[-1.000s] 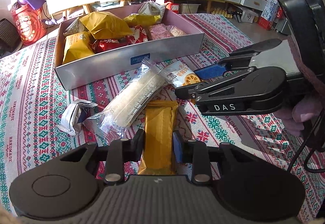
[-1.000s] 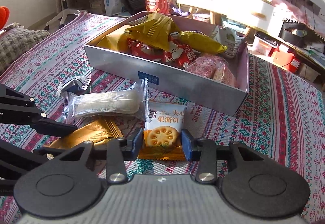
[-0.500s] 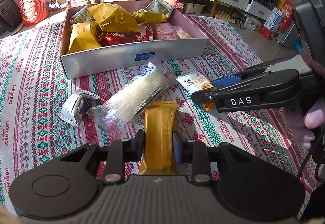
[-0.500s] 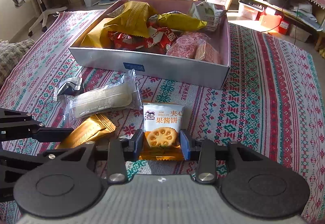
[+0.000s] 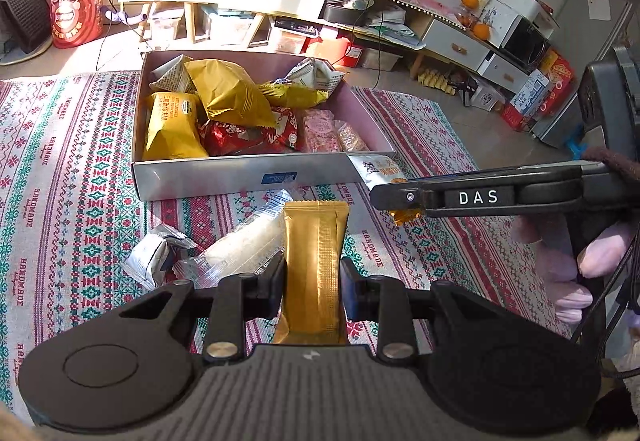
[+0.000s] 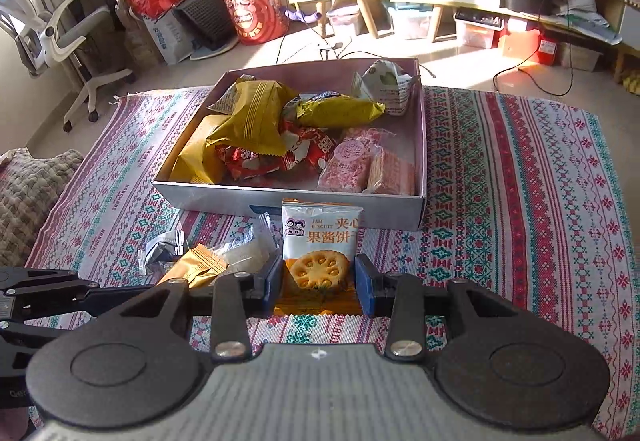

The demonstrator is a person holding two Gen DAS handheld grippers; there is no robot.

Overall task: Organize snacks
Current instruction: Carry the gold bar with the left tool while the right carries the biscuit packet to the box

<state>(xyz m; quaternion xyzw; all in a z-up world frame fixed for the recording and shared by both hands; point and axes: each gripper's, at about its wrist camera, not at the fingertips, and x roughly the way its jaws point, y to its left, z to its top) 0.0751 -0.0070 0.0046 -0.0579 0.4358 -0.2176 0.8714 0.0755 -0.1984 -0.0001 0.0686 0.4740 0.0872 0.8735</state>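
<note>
My left gripper (image 5: 313, 281) is shut on a gold snack bar (image 5: 315, 249) and holds it above the cloth, in front of the grey box (image 5: 224, 173). My right gripper (image 6: 318, 283) is shut on a jam biscuit packet (image 6: 320, 241), lifted just in front of the grey box (image 6: 420, 201). The right gripper also shows in the left wrist view (image 5: 400, 197), holding the packet (image 5: 378, 171) near the box's front right corner. The box holds several yellow, red and pink snack packs.
A clear-wrapped white bar (image 5: 244, 251) and a small silver packet (image 5: 150, 257) lie on the patterned cloth (image 5: 60, 201) left of the gold bar. Beyond the table stand a red drum (image 5: 74, 13), white drawers and shelves.
Both grippers have risen with their snacks, so the box and table look farther below. The right gripper has carried the biscuit packet up towards the box's front right corner.
</note>
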